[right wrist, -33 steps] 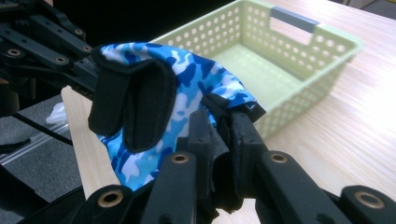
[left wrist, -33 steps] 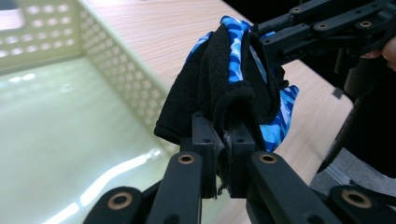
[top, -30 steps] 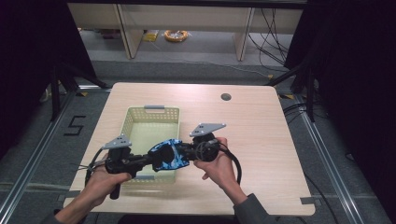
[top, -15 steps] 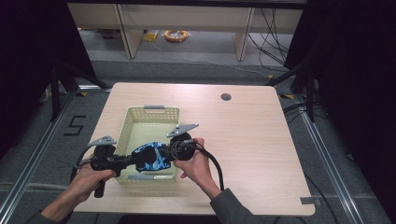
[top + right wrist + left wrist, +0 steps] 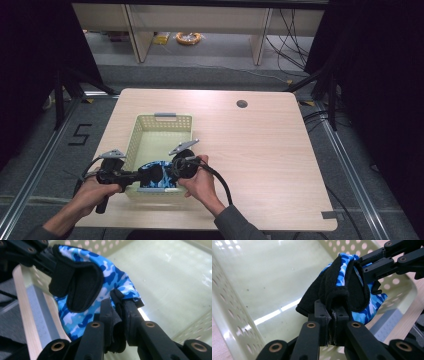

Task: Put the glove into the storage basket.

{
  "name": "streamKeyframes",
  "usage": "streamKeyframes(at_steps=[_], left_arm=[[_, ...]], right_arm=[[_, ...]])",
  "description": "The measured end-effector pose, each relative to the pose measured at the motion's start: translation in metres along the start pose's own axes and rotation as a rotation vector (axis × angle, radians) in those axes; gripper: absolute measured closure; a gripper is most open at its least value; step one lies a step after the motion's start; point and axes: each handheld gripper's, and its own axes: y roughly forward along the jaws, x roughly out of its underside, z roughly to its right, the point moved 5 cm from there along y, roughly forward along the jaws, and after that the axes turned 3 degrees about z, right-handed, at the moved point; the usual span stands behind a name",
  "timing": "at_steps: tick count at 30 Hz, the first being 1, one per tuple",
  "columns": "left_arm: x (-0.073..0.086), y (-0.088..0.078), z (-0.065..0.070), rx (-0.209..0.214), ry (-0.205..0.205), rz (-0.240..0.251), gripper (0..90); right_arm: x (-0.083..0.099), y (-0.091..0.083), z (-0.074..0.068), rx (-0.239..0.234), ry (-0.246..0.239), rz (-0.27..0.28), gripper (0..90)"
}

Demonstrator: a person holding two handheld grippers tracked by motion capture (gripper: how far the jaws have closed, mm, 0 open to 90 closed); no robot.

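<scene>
One blue camouflage glove (image 5: 156, 174) hangs between the two grippers over the near end of one pale green basket (image 5: 150, 145). The left gripper (image 5: 333, 310) pinches its black cuff; the right gripper (image 5: 119, 305) clamps a blue edge, probably the fingertip end; the high view adds the table (image 5: 260, 150)

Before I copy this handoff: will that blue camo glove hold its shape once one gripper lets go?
Probably not. The glove folds and sags between the left gripper and right gripper, so it looks floppy and light. Its fabric bunches under the pads, so slipping seems unlikely.
</scene>
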Motion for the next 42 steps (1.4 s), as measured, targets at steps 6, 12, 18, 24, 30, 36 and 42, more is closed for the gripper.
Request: streamKeyframes(at_steps=[6, 12, 18, 24, 30, 36, 42], left_arm=[[-0.004, -0.006, 0.000, -0.022, 0.046, -0.020, 76.3], [-0.012, -0.014, -0.002, -0.035, 0.023, 0.012, 63.8], [-0.015, -0.026, -0.005, -0.083, 0.006, 0.027, 53.2], [-0.017, -0.034, -0.003, -0.075, 0.012, 0.033, 51.7], [-0.018, -0.030, 0.005, -0.067, -0.010, 0.061, 49.8], [-0.018, -0.030, 0.017, -0.034, -0.015, 0.065, 47.3], [-0.021, -0.030, 0.034, 0.000, 0.019, 0.100, 42.6]], right_arm=[[0.002, 0.007, -0.001, 0.028, -0.040, -0.046, 79.7], [0.003, 0.006, 0.001, 0.035, -0.029, -0.061, 79.0], [0.004, 0.003, 0.002, 0.046, -0.029, -0.063, 76.0], [0.004, 0.000, 0.002, 0.056, -0.024, -0.072, 72.9], [0.001, -0.008, 0.000, 0.059, -0.034, -0.043, 67.0], [-0.008, -0.023, -0.003, 0.044, -0.052, 0.012, 62.7], [-0.011, -0.049, -0.001, 0.020, -0.071, 0.093, 59.7]])
